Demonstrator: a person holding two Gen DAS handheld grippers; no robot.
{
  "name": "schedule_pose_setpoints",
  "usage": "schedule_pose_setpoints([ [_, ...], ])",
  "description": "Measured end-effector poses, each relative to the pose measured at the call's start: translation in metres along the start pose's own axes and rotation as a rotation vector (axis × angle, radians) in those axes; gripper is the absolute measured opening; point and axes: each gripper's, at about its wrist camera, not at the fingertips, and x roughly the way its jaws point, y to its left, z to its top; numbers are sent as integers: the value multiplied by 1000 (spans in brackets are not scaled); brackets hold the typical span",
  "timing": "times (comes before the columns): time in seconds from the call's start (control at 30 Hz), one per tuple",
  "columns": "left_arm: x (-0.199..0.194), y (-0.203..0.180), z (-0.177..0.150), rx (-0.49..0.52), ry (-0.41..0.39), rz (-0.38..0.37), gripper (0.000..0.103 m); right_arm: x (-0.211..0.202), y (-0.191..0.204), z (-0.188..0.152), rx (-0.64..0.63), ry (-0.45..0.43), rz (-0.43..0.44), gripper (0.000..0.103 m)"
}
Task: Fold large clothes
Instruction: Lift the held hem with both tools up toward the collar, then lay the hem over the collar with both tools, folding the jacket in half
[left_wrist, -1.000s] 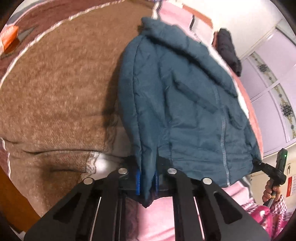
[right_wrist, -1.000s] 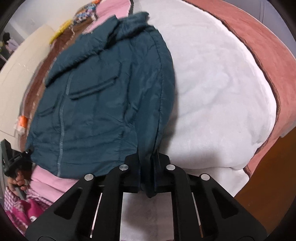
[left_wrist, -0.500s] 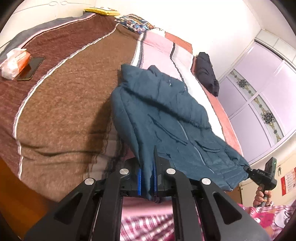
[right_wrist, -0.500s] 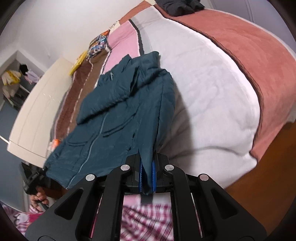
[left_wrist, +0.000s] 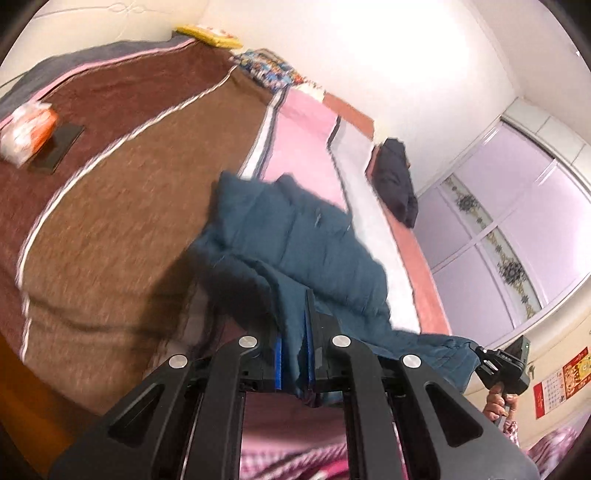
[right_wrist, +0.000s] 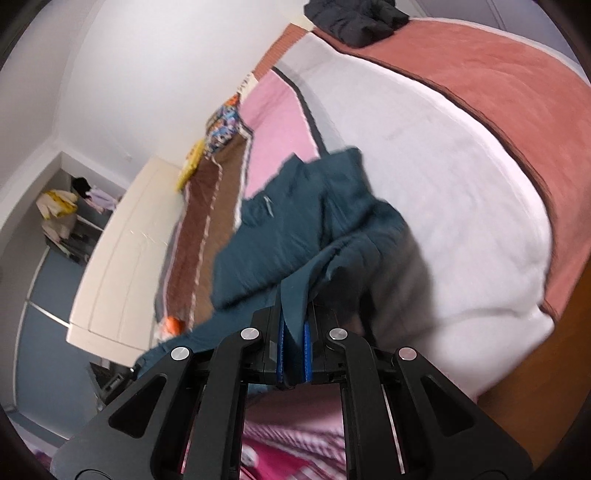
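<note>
A dark teal padded jacket (left_wrist: 295, 236) lies on the striped bed blanket, its lower hem lifted off the bed. My left gripper (left_wrist: 295, 354) is shut on one corner of the hem. My right gripper (right_wrist: 293, 347) is shut on the other hem corner of the jacket (right_wrist: 295, 221). The right gripper also shows in the left wrist view (left_wrist: 498, 365) at the far right, with the hem stretched toward it. The jacket's upper part with the collar rests on the bed; the raised lower part bends over it. Both views are motion-blurred.
The bed blanket has brown (left_wrist: 110, 221), pink (left_wrist: 306, 122), white (right_wrist: 443, 166) and rust (right_wrist: 498, 74) stripes. A dark garment (left_wrist: 395, 184) lies at the bed's far side. An orange tissue pack (left_wrist: 26, 133) and a black phone (left_wrist: 59, 147) lie on the brown part. Wardrobe doors (left_wrist: 517, 221) stand beyond.
Both grippers have risen and pulled back with the hem. The jacket's lower half has lifted off the bed and bends over the upper half; more of the room shows.
</note>
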Motion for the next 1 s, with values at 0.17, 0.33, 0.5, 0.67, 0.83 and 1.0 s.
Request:
schedule_pose_setpoints([
  [0.17, 26, -14, 59, 37, -36, -8, 9, 35, 29, 68, -61, -32, -17, 8],
  [0.33, 71, -24, 125, 28, -51, 11, 10, 96, 49, 143, -88, -48, -47, 9],
  [0.5, 138, -29, 189, 15, -36, 56, 10, 167, 45, 211, -58, -50, -95, 9],
  [0.67, 224, -26, 242, 4, -2, 130, 10, 245, 17, 269, -8, -27, -166, 9],
  [0.83, 303, -4, 265, -27, 55, 199, 10, 327, -27, 294, 58, 31, -225, 9],
  [1.0, 361, 25, 271, -69, 102, 242, 10, 379, -59, 303, 78, 64, -269, 9],
])
